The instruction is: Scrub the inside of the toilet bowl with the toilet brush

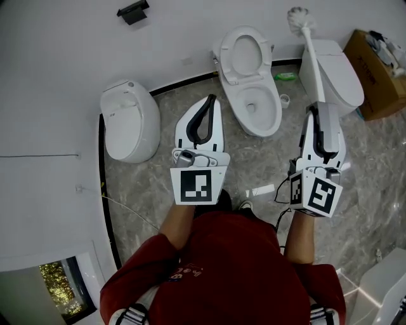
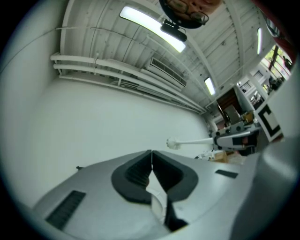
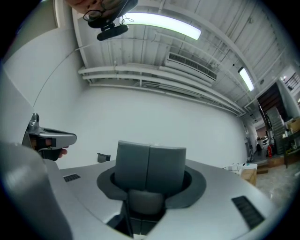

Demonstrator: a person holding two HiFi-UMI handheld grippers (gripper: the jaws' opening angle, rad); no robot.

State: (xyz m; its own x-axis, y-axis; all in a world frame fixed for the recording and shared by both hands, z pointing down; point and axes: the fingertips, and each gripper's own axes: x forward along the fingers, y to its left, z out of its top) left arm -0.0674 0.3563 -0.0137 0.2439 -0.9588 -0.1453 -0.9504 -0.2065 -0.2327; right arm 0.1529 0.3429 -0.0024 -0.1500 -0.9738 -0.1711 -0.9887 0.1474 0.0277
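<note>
Looking down past a red shirt [image 1: 241,266]; holding both tools out ahead over the grey marble floor [image 1: 158,197]. Carrying the left gripper [image 1: 210,100] with its jaws pressed together at the tips and nothing between them; pointing it toward the gap between two toilets. Clamping the right gripper [image 1: 316,109] tight on the handle of the toilet brush [image 1: 299,21]; raising the bristle head high in front of the white wall [image 1: 63,63], well apart from any bowl.

Facing the open toilet [image 1: 260,105] straight ahead, between the two grippers, lid tipped up against the wall, bowl rim exposed on the near side; standing on a stretch of open floor short of the bowl, with a small flat white object [image 1: 261,190] lying near the feet.

Seeing a closed white toilet [image 1: 130,120] on the left, set against the curved black skirting [image 1: 103,178] where floor meets wall, narrowing that side; seeing another closed toilet [image 1: 333,73] on the right, just beside the brush shaft and crowding it. Noting a cardboard box [image 1: 377,79] beyond that toilet at the right edge; a green item [image 1: 287,76] and a small white cup [image 1: 285,99] tucked by the open toilet's right flank, between the two fixtures; a black box [image 1: 133,11] mounted on the wall, far from both grippers.
</note>
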